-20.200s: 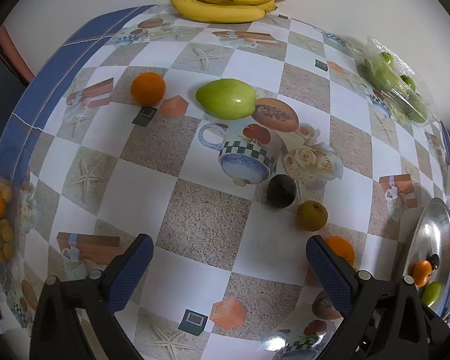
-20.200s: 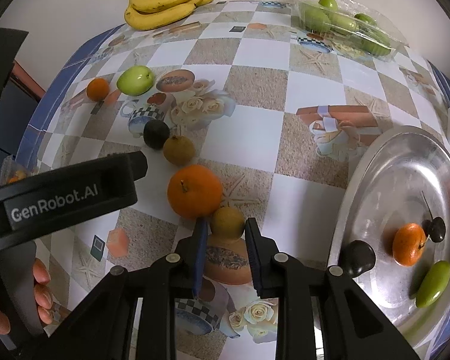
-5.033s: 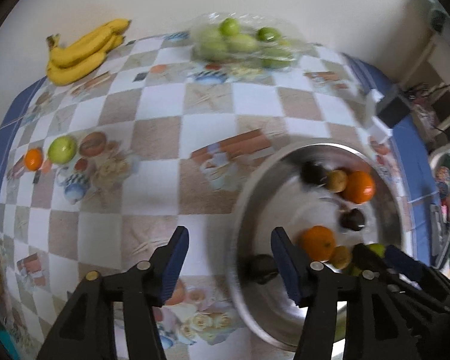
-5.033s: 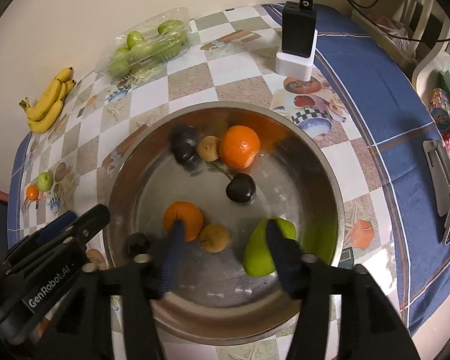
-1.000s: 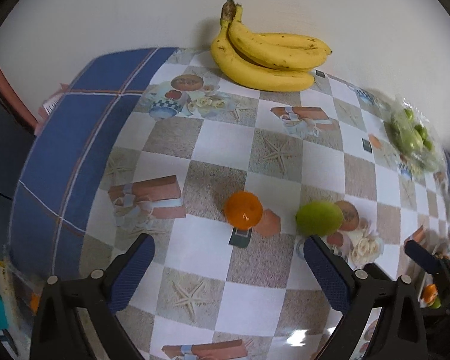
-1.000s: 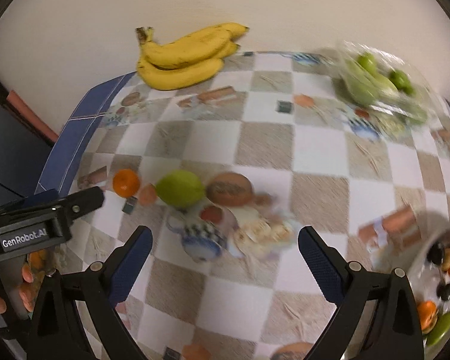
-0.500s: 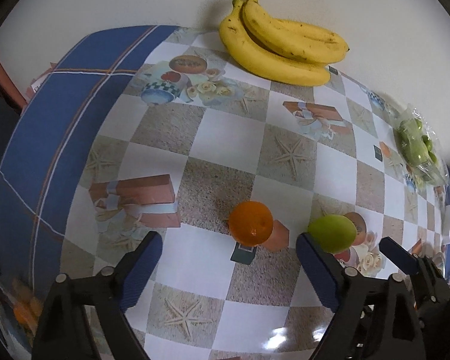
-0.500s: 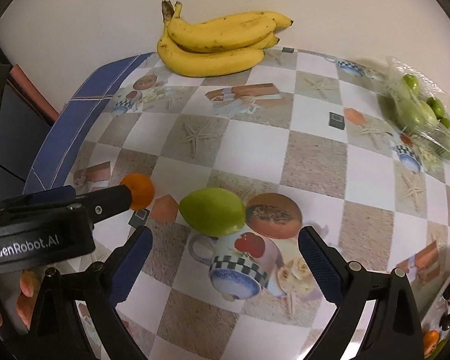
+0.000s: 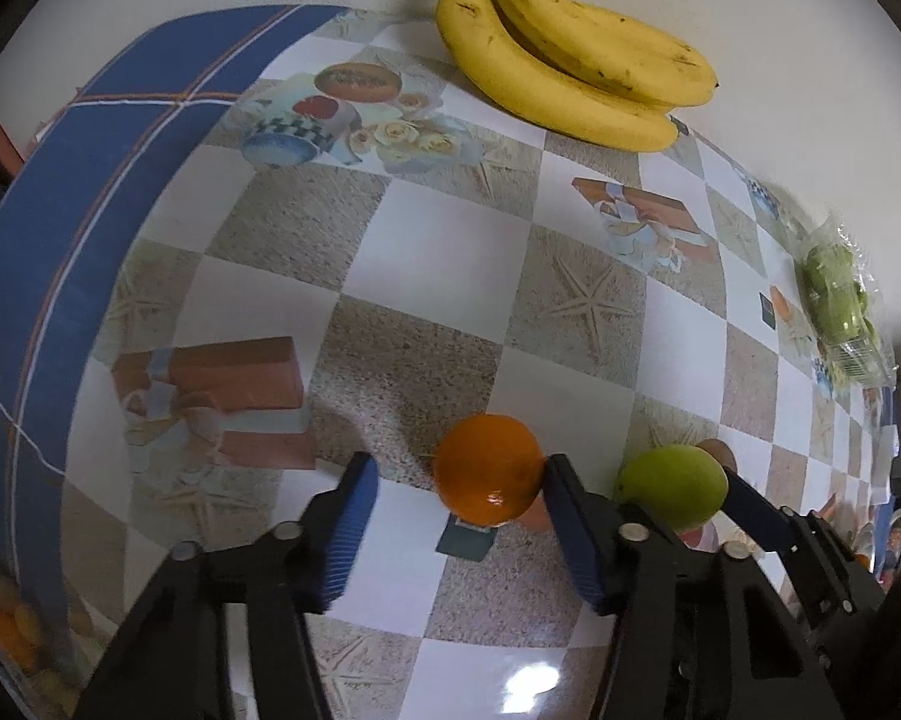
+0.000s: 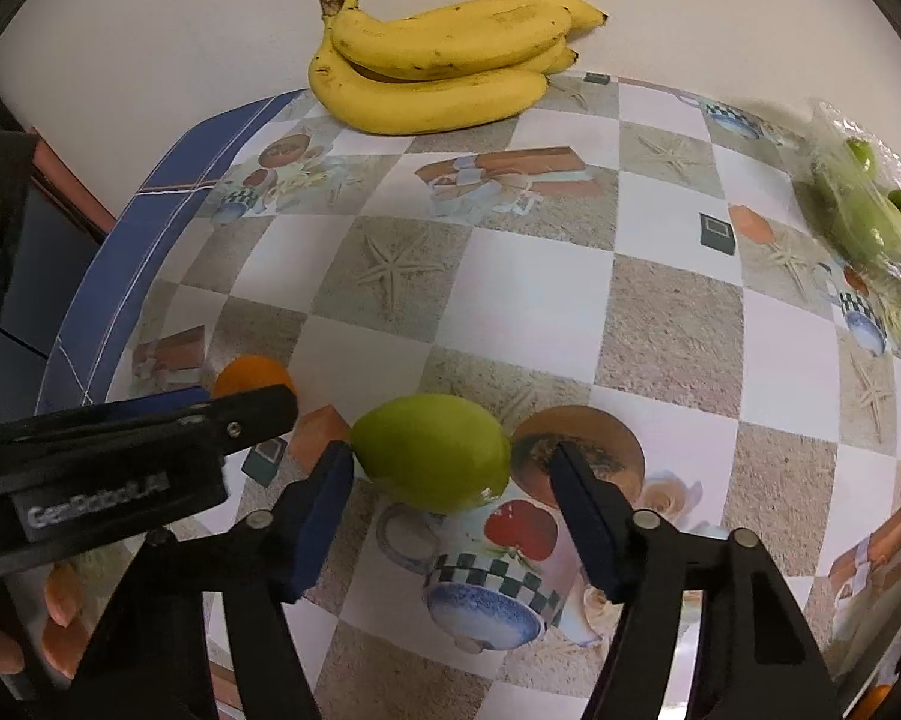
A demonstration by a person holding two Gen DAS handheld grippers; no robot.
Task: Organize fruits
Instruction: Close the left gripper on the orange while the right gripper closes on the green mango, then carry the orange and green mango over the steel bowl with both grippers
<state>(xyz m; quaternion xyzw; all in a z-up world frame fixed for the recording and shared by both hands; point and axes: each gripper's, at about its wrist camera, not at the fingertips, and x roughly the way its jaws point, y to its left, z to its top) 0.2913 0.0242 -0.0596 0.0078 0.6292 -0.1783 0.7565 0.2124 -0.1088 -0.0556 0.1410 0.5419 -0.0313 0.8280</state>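
2 claws are at work, each set around a fruit that has not yet been lifted. The left claw (image 9: 459, 501) has just been closing around the small round orange (image 9: 487, 469): its right blue pad touches the fruit's side, while the left pad stands off with a gap, so the grip is not made and the claw counts as unclosed. The orange sits on the counter (image 9: 438, 252), which wears a glossy checkered cloth printed with starfish, teacups and gift boxes. Just beside it, the right claw (image 10: 450, 483) has also been closing, with the smooth green oval mango-like fruit (image 10: 431, 451) between its jaws; the left pad (image 10: 324, 510) is at or just touching the fruit's end, the right pad is clearly apart, so nothing is gripped there either. Farther out, a bunch of ripe yellow bananas (image 10: 444, 69) lies at the far edge against the pale wall, and a clear plastic pack of small green fruits (image 10: 870, 222) sits well apart toward the right edge. The bowl or dish meant to collect the fruit cannot be made out in these views; only a sliver of orange shows at the right wrist view's bottom corner. As a judgement, these 2 loose fruits look like the last singles on the cloth, so the task seems late on: what remains is to finish both grips, lift, and carry them off, and perhaps deal with the bananas and the pack.
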